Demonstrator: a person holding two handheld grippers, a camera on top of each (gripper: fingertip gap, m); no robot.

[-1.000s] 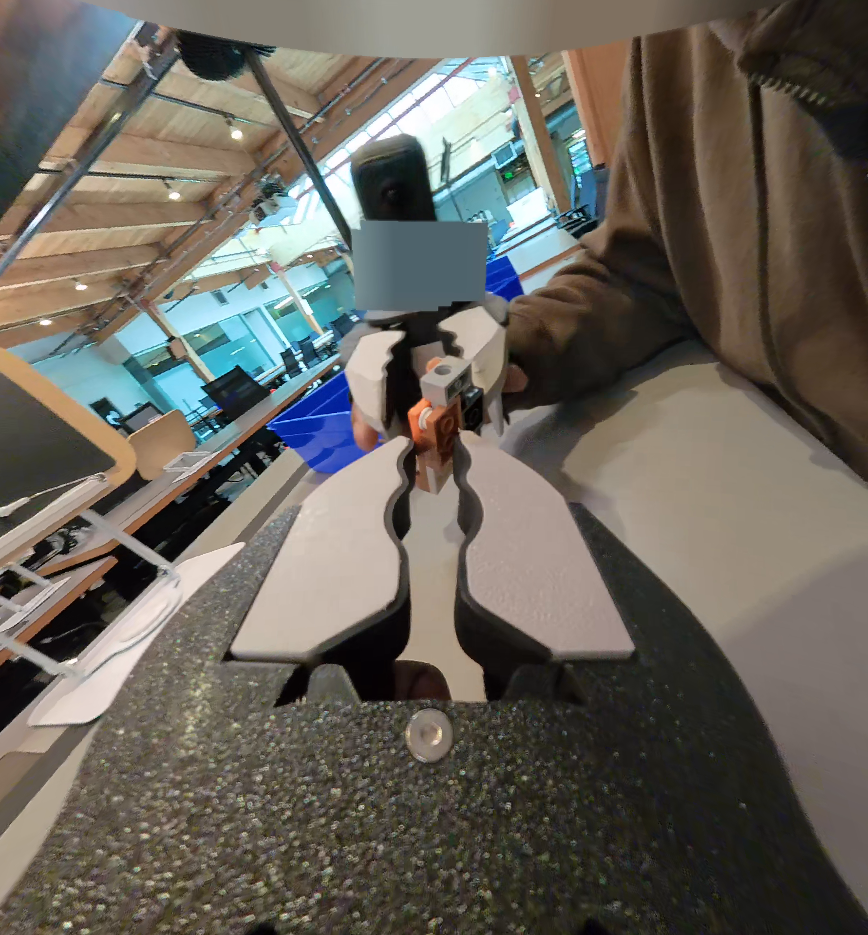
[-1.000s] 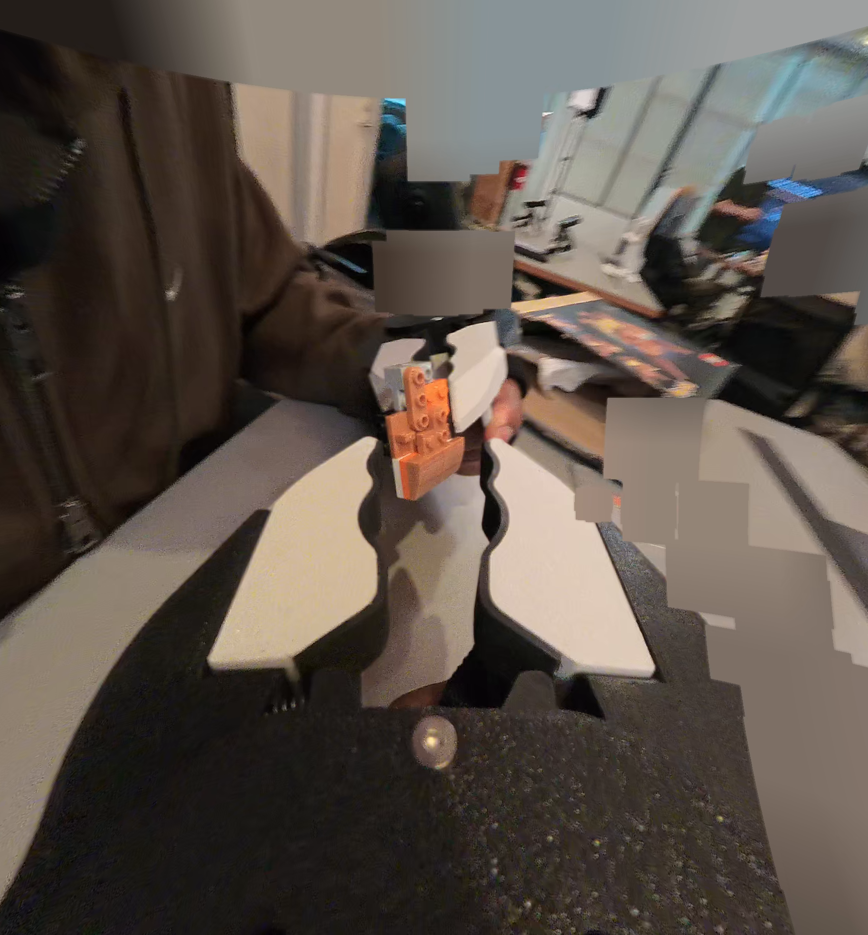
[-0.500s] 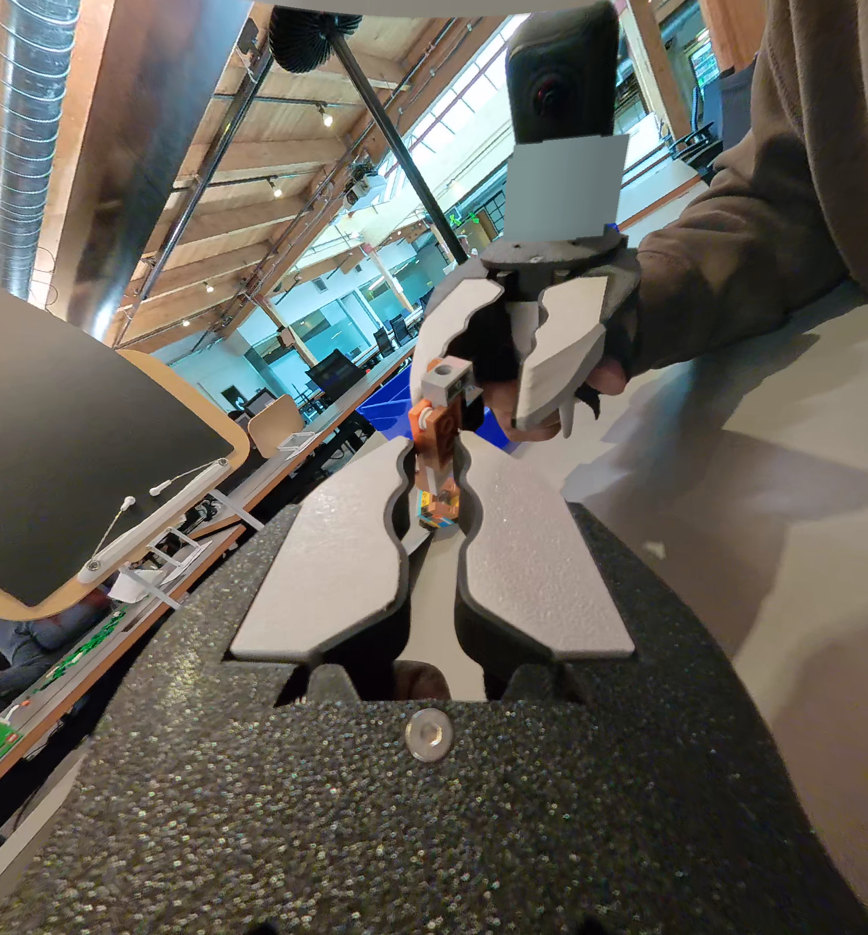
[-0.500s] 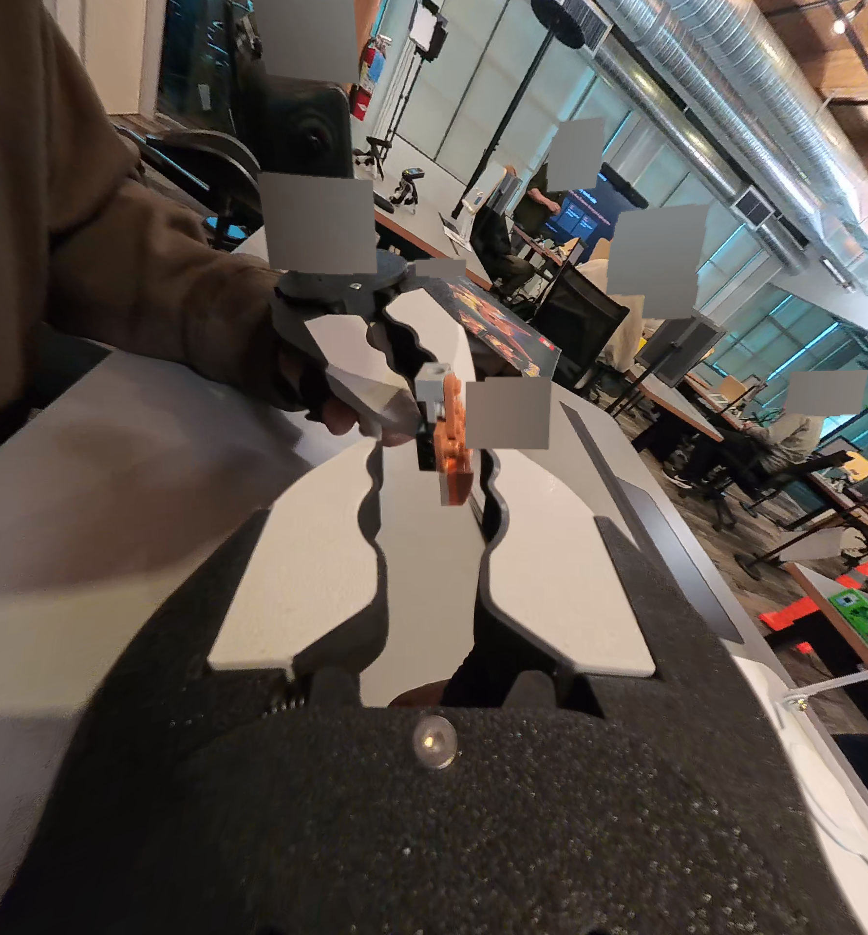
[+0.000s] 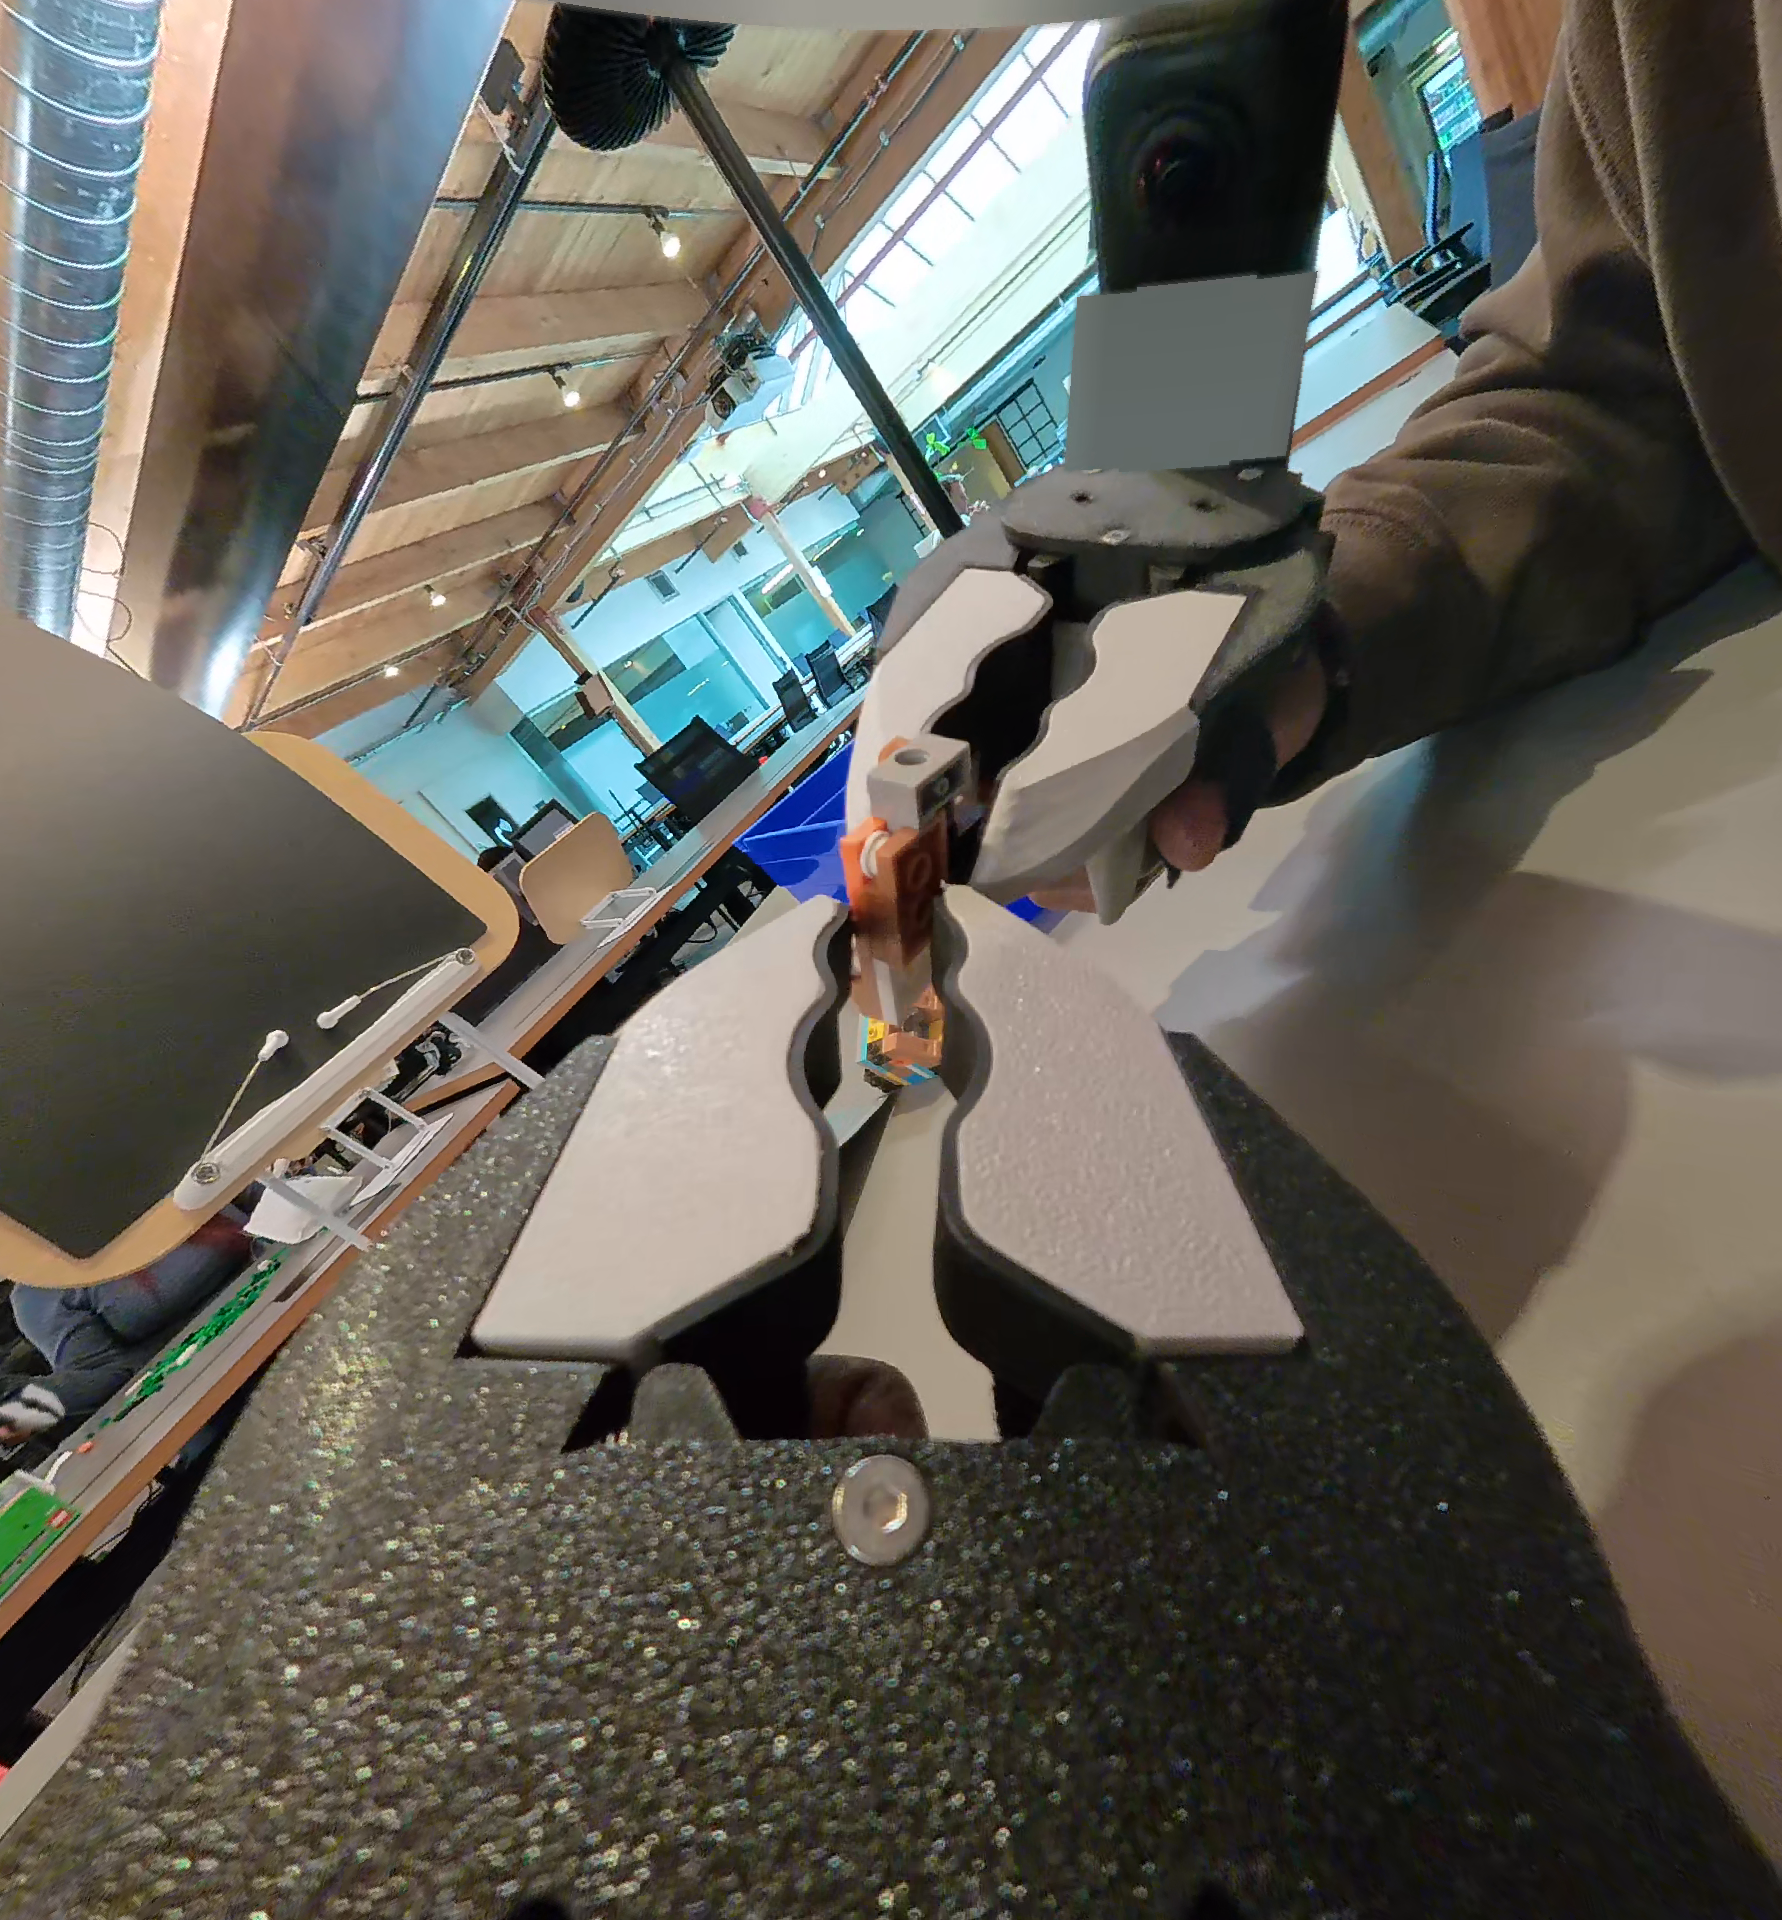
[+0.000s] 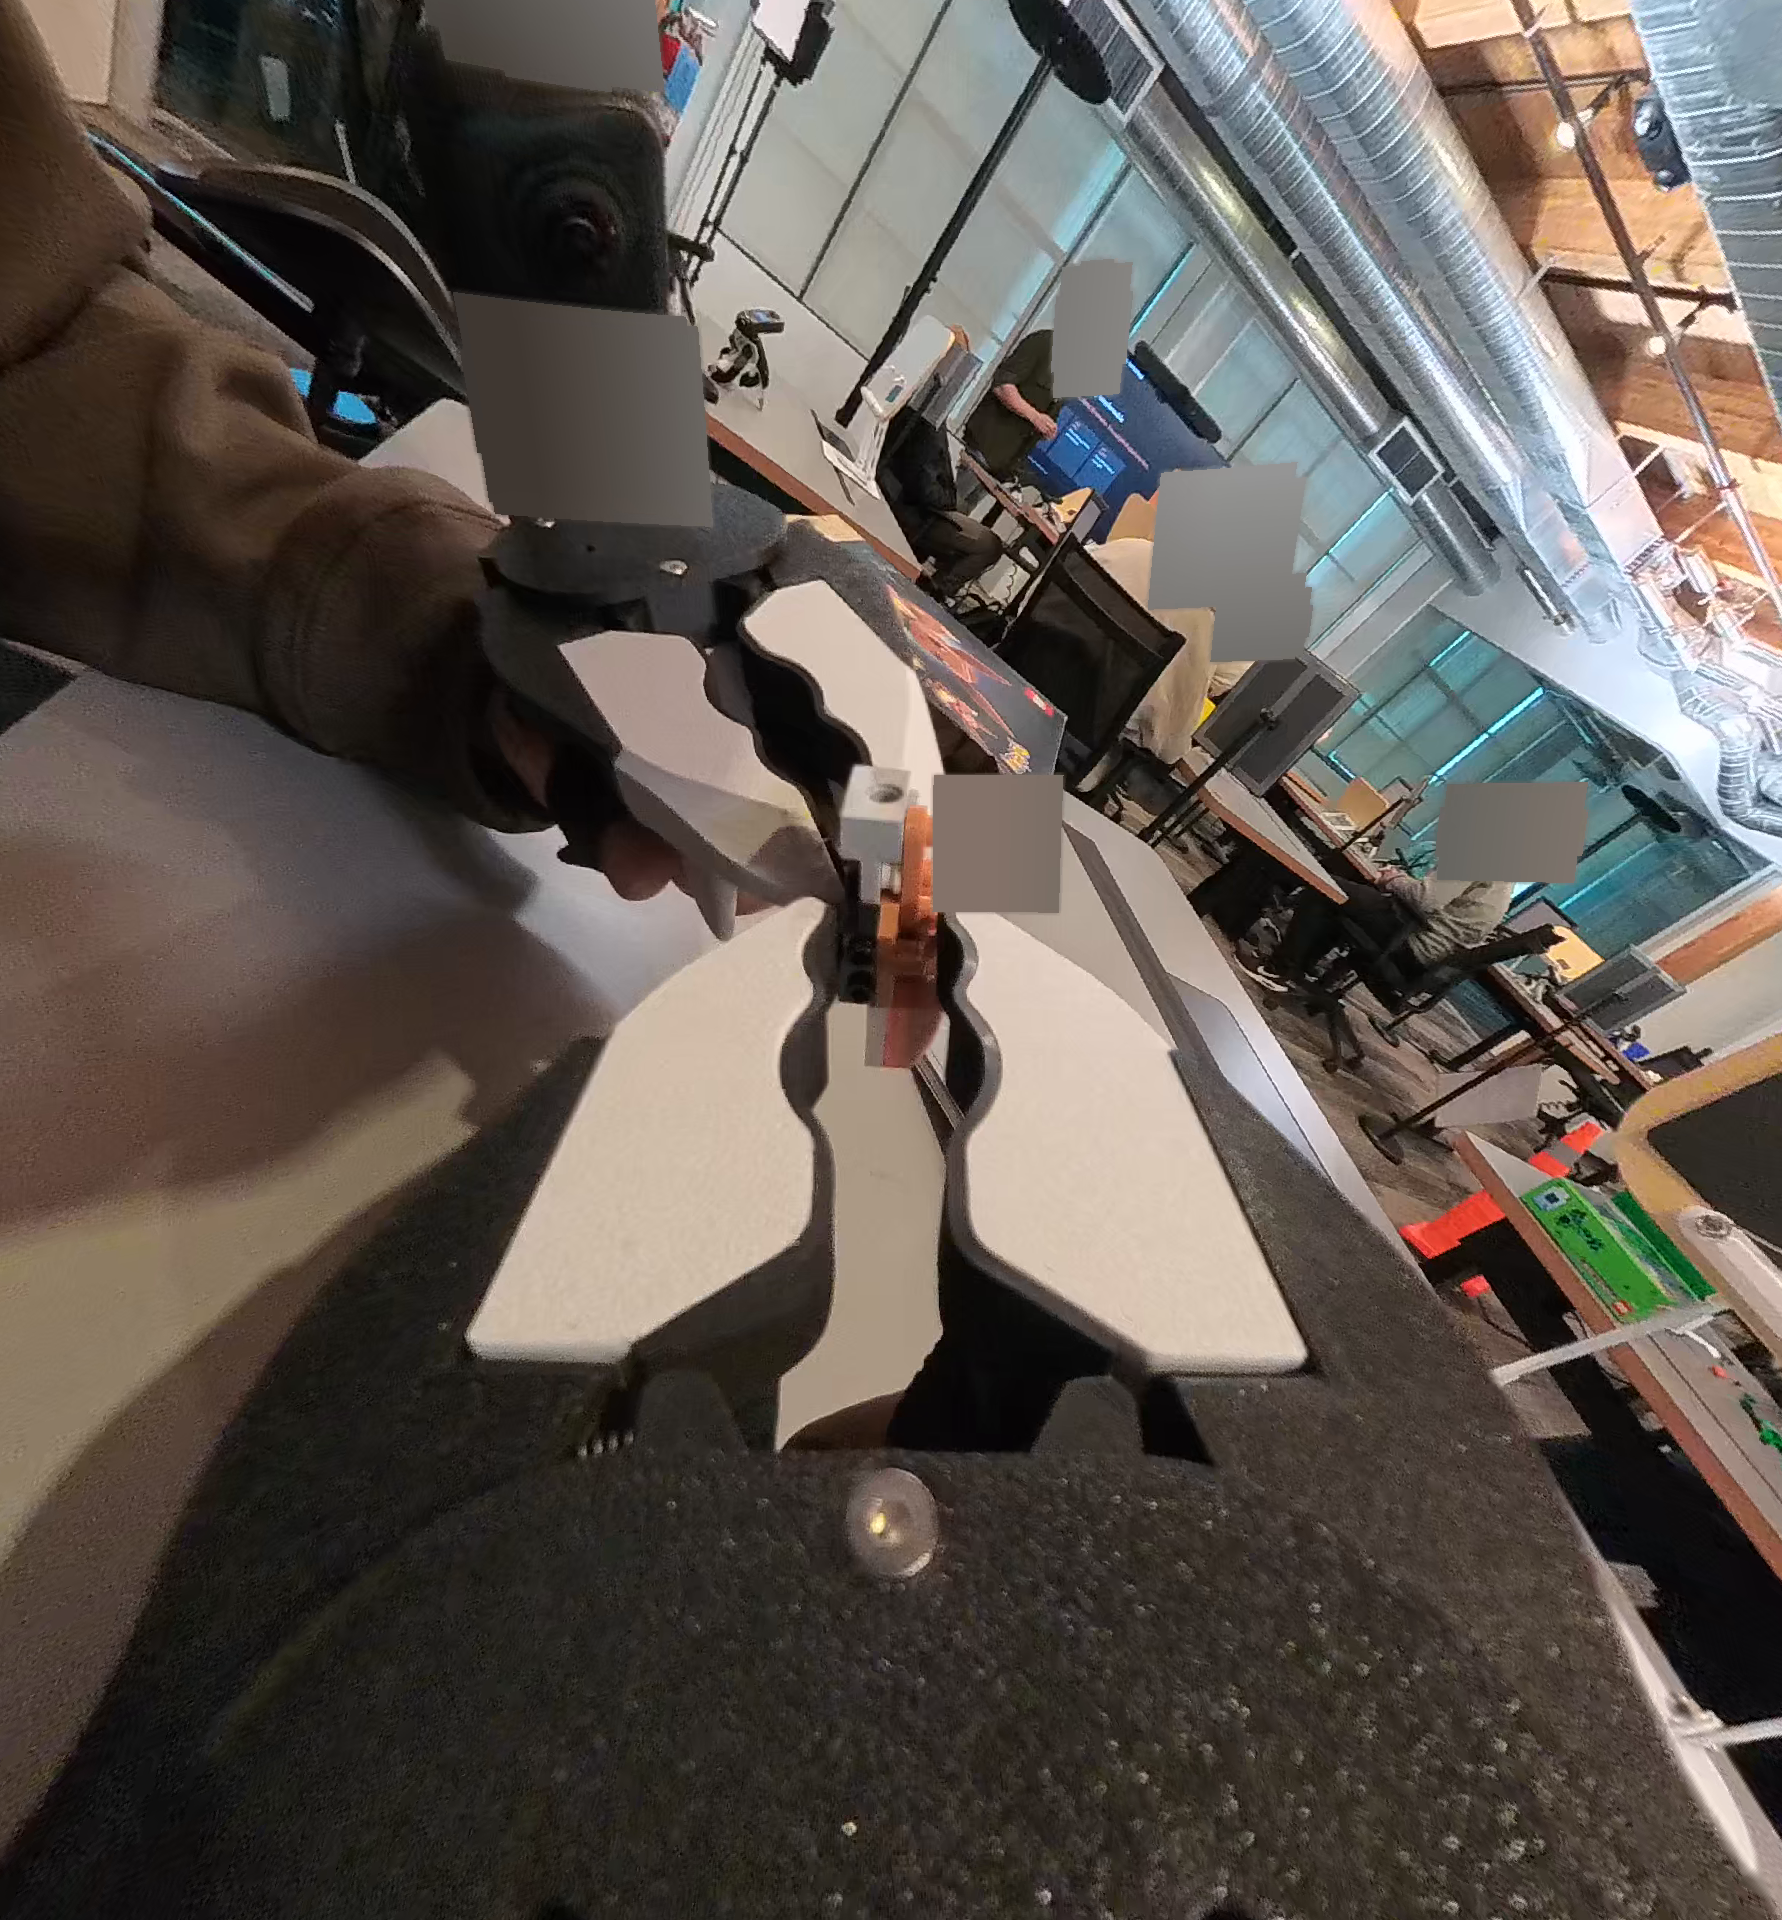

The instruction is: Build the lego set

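Observation:
A small lego assembly of orange plates with a light grey brick on top is held in the air between the two grippers, which face each other tip to tip. My left gripper is shut on its lower orange part. My right gripper is shut on the same assembly from the opposite side. A small black piece sits on the assembly's side. One finger of the right gripper shows in the left wrist view, held by a brown-sleeved hand.
A grey table lies below the grippers. A lego box lies on it behind the left gripper. A blue bin stands at the far edge. A black board with a wooden rim is at the left. Less than 4 cm separates the two grippers' tips.
My right gripper's jaws have narrowed from wide open onto the assembly. Both grippers have tilted upward and moved closer together, with the assembly kept between them.

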